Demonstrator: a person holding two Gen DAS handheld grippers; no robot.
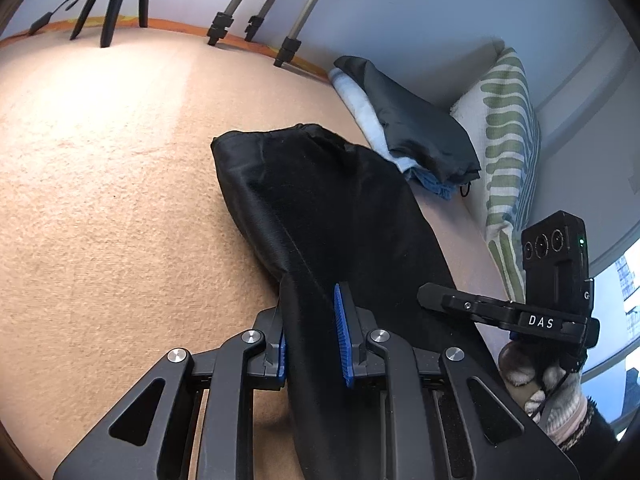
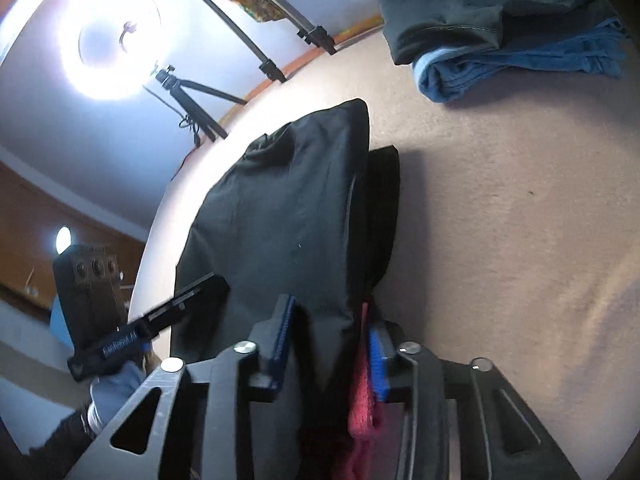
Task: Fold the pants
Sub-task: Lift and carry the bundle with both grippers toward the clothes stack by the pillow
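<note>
The black pants [image 1: 320,200] lie in a long folded strip on the beige blanket-covered surface [image 1: 100,160], running from both grippers toward the far side. My left gripper [image 1: 312,344] is shut on the near end of the strip, with cloth filling the gap between its blue pads. In the right wrist view the pants [image 2: 280,220] bunch up between the pads of my right gripper [image 2: 330,344], which grips them; a red knit piece [image 2: 362,412] hangs by its right pad. Each gripper shows in the other's view, held by a gloved hand: the right gripper [image 1: 428,294] and the left gripper [image 2: 212,284].
A stack of folded clothes [image 1: 420,136], dark on top of blue, sits at the far right [image 2: 500,40]. A green-striped pillow [image 1: 508,140] leans against the wall. Tripod legs [image 1: 120,8] stand at the far edge, and a bright ring light [image 2: 108,48] shines beyond it.
</note>
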